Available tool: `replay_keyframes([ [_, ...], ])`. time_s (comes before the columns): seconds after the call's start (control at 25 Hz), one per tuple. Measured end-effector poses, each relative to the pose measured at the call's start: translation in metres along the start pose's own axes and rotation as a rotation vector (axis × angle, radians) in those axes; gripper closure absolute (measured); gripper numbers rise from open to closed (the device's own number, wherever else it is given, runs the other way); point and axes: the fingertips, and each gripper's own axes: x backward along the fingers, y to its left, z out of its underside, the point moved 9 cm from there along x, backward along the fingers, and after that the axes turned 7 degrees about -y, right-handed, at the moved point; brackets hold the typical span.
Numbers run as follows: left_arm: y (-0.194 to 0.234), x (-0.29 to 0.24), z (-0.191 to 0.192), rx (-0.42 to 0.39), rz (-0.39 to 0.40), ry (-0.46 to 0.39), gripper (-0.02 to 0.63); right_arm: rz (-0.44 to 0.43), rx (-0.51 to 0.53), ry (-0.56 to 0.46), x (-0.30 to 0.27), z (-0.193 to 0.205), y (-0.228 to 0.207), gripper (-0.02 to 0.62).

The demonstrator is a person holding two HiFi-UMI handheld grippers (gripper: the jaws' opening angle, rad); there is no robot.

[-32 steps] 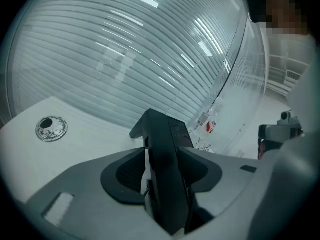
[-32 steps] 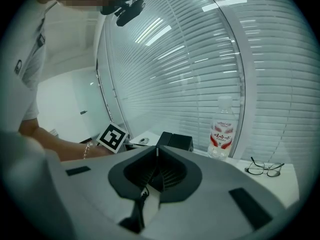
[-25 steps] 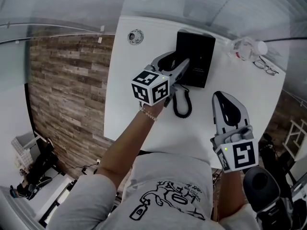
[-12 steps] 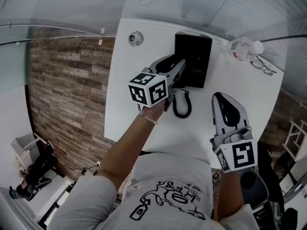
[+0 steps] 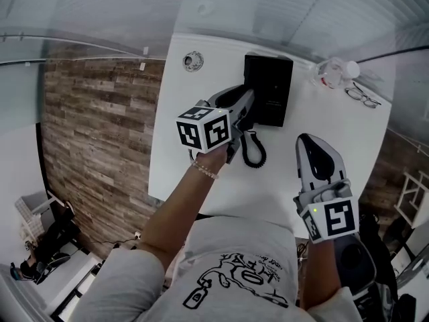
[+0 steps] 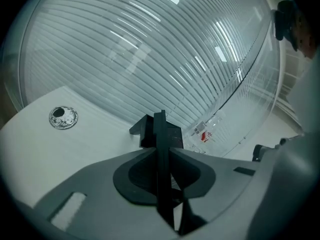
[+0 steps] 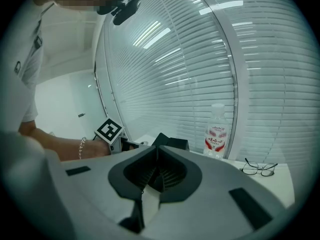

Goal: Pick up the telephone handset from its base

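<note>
The black telephone base sits at the back of the white table, its coiled cord looping toward me. My left gripper lies along the base's left side, over the handset, which it mostly hides in the head view. In the left gripper view the handset stands edge-on between the closing jaws, and both pads press on it. My right gripper hovers over the table's right front, shut and empty, pointing toward the base.
A water bottle and a pair of glasses rest at the table's back right corner. A round cable grommet is set in the back left. Slatted blinds run behind the table; its left edge drops to a wooden floor.
The left gripper's jaws have narrowed from wide open onto the handset, and the gripper has rolled slightly. The right gripper has stayed where it was.
</note>
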Motion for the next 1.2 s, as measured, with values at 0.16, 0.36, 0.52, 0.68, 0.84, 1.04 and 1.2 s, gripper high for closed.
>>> replay_keyframes([
  [0.16,-0.008,0.014,-0.004,-0.014,0.015,-0.016,0.537,0.000,0.004,-0.015,0.005,-0.007,0.005,0.584],
  [0.36,-0.027,0.037,-0.015,-0.028,0.049,-0.070,0.537,-0.003,0.027,-0.055,0.012,-0.023,0.009,0.584],
  [0.52,-0.048,0.061,-0.023,-0.049,0.073,-0.109,0.536,-0.004,0.046,-0.079,0.023,-0.036,0.015,0.584],
  [0.68,-0.073,0.087,-0.027,-0.079,0.098,-0.143,0.536,0.000,0.066,-0.101,0.039,-0.049,0.023,0.584],
  [0.84,-0.095,0.109,-0.035,-0.117,0.127,-0.193,0.537,0.002,0.093,-0.141,0.052,-0.062,0.029,0.584],
  [1.04,-0.122,0.141,-0.041,-0.144,0.159,-0.249,0.537,0.007,0.113,-0.186,0.073,-0.078,0.042,0.584],
  [1.2,-0.146,0.168,-0.046,-0.154,0.182,-0.297,0.537,0.006,0.125,-0.209,0.091,-0.091,0.055,0.584],
])
